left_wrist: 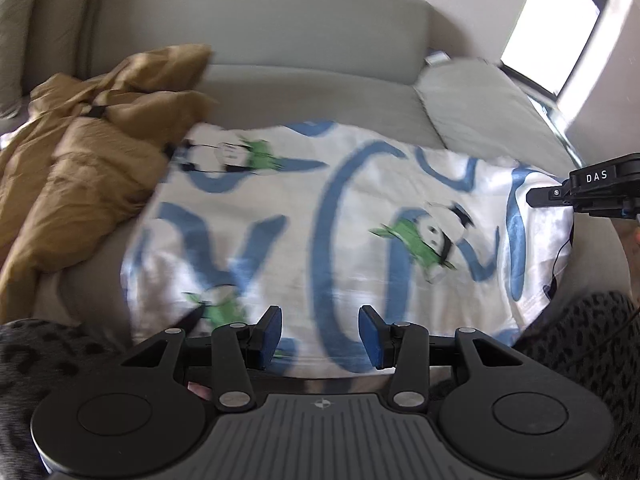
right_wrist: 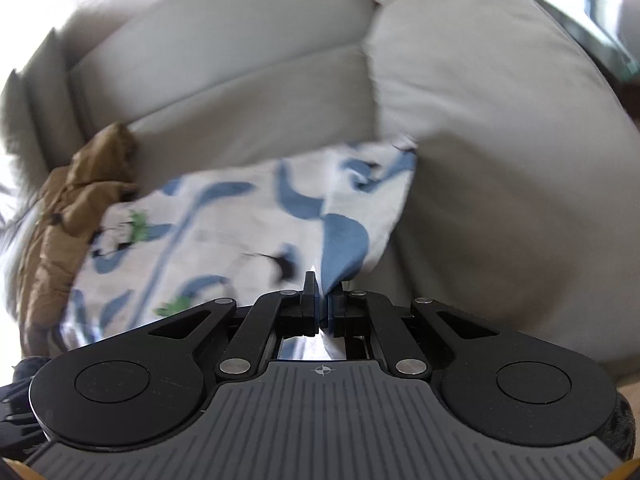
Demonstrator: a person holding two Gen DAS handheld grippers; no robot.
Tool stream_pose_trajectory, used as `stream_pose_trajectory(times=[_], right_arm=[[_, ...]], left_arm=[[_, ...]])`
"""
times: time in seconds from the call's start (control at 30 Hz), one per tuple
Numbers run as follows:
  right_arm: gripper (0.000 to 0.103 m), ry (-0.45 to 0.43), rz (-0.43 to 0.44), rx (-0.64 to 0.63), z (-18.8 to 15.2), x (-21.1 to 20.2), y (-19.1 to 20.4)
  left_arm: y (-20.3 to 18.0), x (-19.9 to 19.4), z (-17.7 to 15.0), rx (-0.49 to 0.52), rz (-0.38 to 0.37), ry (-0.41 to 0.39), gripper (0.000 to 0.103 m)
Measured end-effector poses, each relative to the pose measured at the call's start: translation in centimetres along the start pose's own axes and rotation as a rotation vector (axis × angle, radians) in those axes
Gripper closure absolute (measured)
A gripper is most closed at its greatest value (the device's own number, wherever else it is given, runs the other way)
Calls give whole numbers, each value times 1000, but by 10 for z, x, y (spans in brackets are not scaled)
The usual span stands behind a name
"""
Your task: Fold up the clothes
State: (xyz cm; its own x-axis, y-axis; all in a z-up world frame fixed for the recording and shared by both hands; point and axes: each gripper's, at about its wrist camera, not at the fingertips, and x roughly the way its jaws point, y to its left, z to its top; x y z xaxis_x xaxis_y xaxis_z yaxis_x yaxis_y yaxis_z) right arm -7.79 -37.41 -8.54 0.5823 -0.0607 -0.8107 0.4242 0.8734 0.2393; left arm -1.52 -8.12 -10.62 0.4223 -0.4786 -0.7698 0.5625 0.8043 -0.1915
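A white garment point(left_wrist: 320, 220) printed with blue letters and green cartoon figures lies spread across the grey sofa seat. My left gripper point(left_wrist: 320, 336) is open just above its near edge, blue pads point(left_wrist: 270, 332) apart, nothing between them. My right gripper point(right_wrist: 323, 300) is shut on the garment's near right edge point(right_wrist: 340, 248), and cloth runs down between its fingers. In the left wrist view the right gripper point(left_wrist: 544, 196) reaches in at the far right over the garment's right side.
A crumpled tan garment point(left_wrist: 88, 160) is piled on the left of the seat, also showing as the tan garment point(right_wrist: 72, 208) in the right view. The sofa backrest point(left_wrist: 260, 28) rises behind. A grey cushion point(right_wrist: 500, 120) sits at right. Leopard-print fabric point(left_wrist: 580, 340) covers the near corners.
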Motion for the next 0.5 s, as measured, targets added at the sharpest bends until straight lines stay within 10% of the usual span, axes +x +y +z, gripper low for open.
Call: stream_pose_trajectory(times=[0.5], right_arm=[[100, 112, 123, -497, -8, 61, 248]], left_arm=[[124, -68, -5, -269, 128, -148, 62]])
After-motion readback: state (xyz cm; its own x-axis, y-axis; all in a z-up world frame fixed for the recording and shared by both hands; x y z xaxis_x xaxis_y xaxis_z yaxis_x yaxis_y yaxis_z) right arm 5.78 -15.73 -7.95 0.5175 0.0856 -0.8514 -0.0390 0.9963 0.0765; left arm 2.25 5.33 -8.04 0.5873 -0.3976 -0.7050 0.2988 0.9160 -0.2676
